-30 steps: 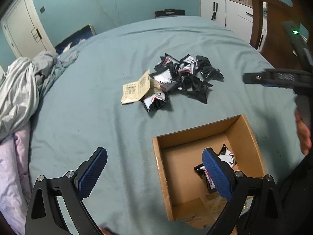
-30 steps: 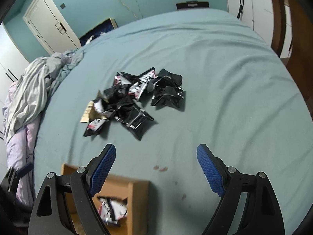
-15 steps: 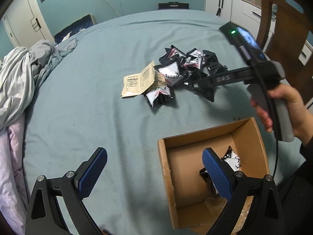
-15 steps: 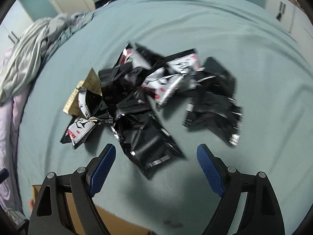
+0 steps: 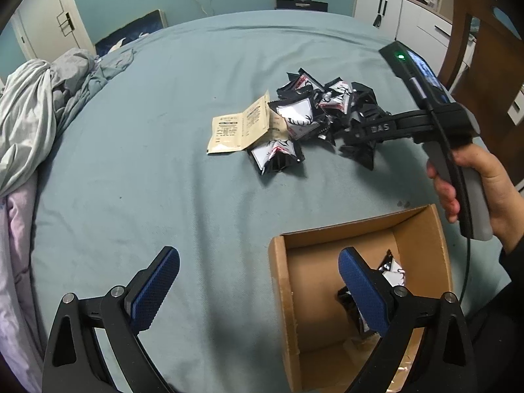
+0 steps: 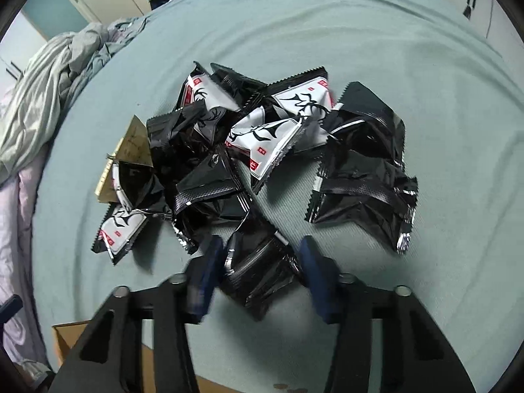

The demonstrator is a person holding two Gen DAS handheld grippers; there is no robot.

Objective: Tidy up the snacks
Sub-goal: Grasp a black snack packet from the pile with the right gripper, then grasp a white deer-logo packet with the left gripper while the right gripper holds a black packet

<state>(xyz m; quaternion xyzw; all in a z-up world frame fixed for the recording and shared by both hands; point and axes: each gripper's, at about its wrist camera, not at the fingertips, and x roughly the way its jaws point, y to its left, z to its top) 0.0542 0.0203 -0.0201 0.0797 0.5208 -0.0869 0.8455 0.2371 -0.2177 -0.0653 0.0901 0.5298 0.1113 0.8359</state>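
Note:
A heap of black and white snack packets [image 6: 262, 131] lies on the teal bedsheet [image 6: 360, 42], also seen in the left wrist view as a pile [image 5: 304, 111]. My right gripper [image 6: 262, 255] is closing on the nearest black snack packet [image 6: 258, 271], which fills the gap between its blue pads. In the left wrist view a hand holds that gripper [image 5: 357, 131] at the pile's right edge. My left gripper [image 5: 258, 262] stands open over the sheet and the left wall of a cardboard box [image 5: 278, 278]. A few packets [image 5: 393, 271] lie inside the box.
A tan paper sachet [image 5: 235, 127] lies at the pile's left side. Crumpled bedding [image 5: 36, 108] is heaped along the bed's left edge. A wooden chair [image 5: 484, 59] and white cabinets [image 5: 393, 9] stand to the right. The box corner [image 6: 68, 337] shows bottom left in the right wrist view.
My right gripper moved forward and down to the pile, and its jaws came together around a black packet. The left gripper stayed open and drifted only slightly.

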